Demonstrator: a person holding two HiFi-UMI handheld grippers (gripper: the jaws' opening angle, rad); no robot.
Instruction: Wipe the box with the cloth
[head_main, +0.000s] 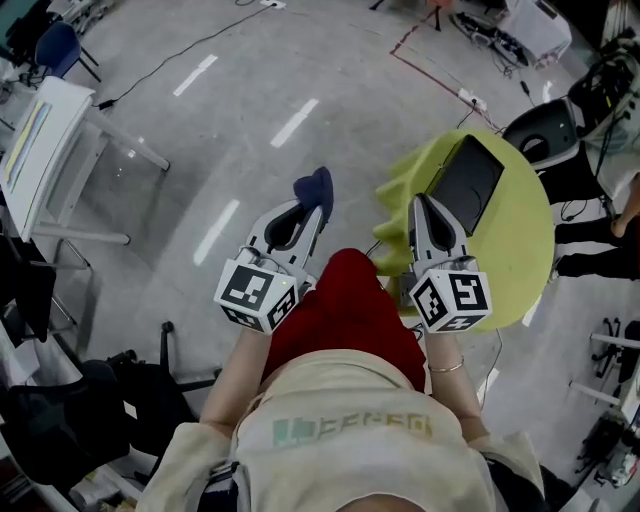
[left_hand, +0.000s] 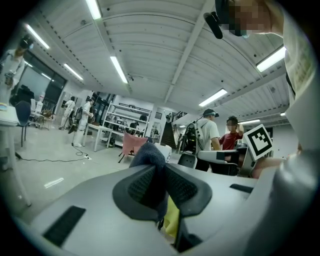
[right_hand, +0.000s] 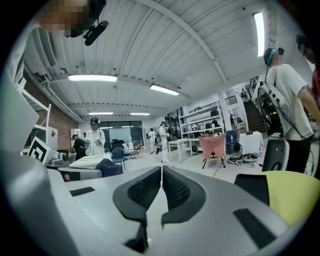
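Left gripper (head_main: 312, 212) pinches one dark blue cloth (head_main: 316, 186); right gripper (head_main: 422, 208) jaws together, empty; one black box (head_main: 466, 182) on yellow-green table (head_main: 522, 240), 1 o'clock from right gripper

Dark-blue cloth (head_main: 316, 186), clamped; black box (head_main: 465, 182), flat

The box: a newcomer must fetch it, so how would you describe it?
Find the round yellow-green table at the right of the head view. The box lies flat on it, just ahead of the right gripper. It is the only black, flat rectangle on that tabletop.
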